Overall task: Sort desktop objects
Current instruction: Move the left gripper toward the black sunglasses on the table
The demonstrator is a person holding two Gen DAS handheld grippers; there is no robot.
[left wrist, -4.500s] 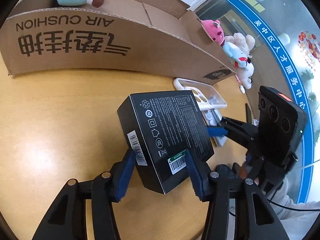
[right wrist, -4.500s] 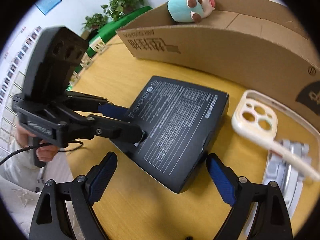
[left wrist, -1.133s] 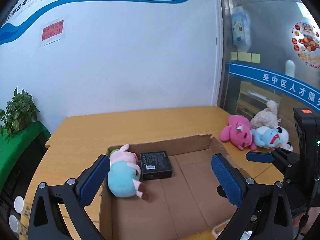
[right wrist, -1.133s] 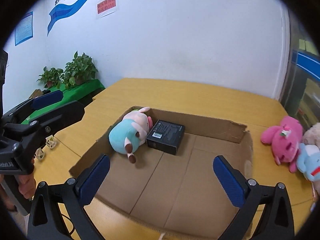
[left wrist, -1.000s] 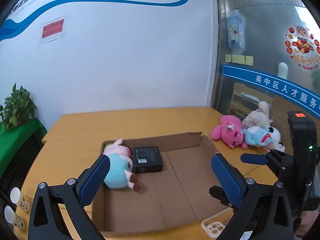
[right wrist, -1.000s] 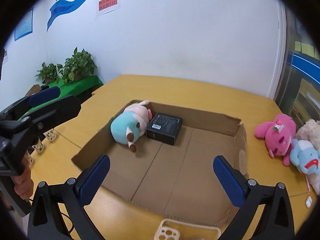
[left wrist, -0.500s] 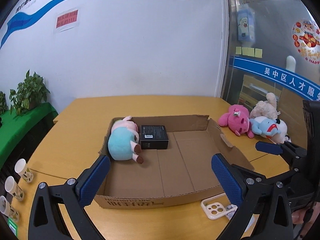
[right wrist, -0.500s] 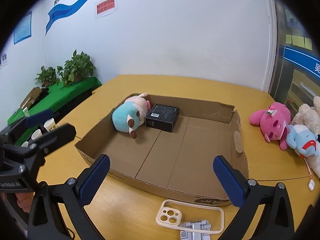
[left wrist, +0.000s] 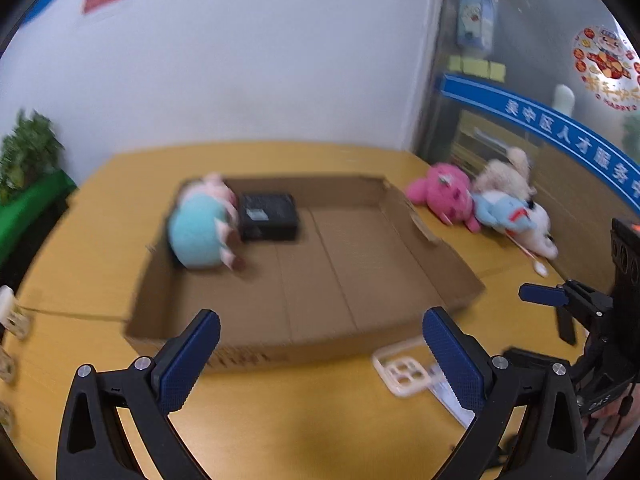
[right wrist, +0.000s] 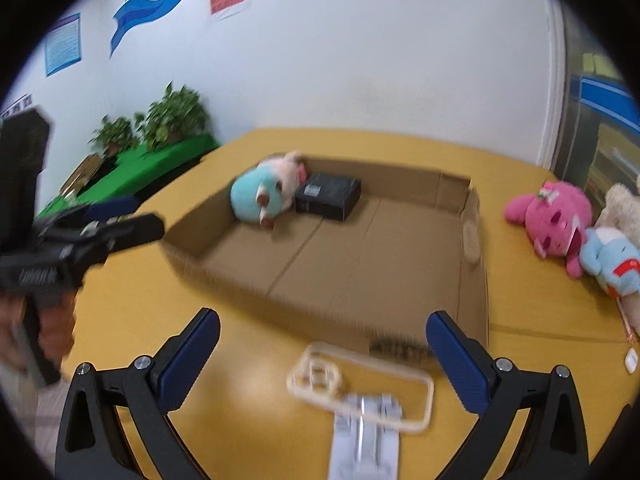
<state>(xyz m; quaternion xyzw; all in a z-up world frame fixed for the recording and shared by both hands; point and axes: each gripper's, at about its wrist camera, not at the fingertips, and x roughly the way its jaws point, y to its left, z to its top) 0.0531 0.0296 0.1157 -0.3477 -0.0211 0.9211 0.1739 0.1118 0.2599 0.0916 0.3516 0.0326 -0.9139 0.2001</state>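
Observation:
A shallow cardboard box [left wrist: 432, 256] [right wrist: 474, 216] lies on the yellow table. In its far left corner a black carton [left wrist: 269, 216] [right wrist: 330, 195] rests against a teal and pink plush [left wrist: 202, 226] [right wrist: 266, 192]. In front of the box lie a cream phone case [left wrist: 400, 368] [right wrist: 362, 382] and a white folding stand [right wrist: 366, 436]. My left gripper [left wrist: 320, 356] is open and empty, hovering before the box's near wall. My right gripper [right wrist: 322, 356] is open and empty above the phone case.
A pink plush [left wrist: 442, 194] [right wrist: 550, 216], a blue plush [left wrist: 506, 212] [right wrist: 612, 258] and a beige plush [left wrist: 508, 170] lie on the table right of the box. Small cups [left wrist: 12, 320] stand at the left edge. Plants [right wrist: 160, 122] sit on a green surface beyond.
Both grippers have dropped lower and drawn back toward the table's near side, so the box sits higher in view. The phone case now lies close under the right gripper.

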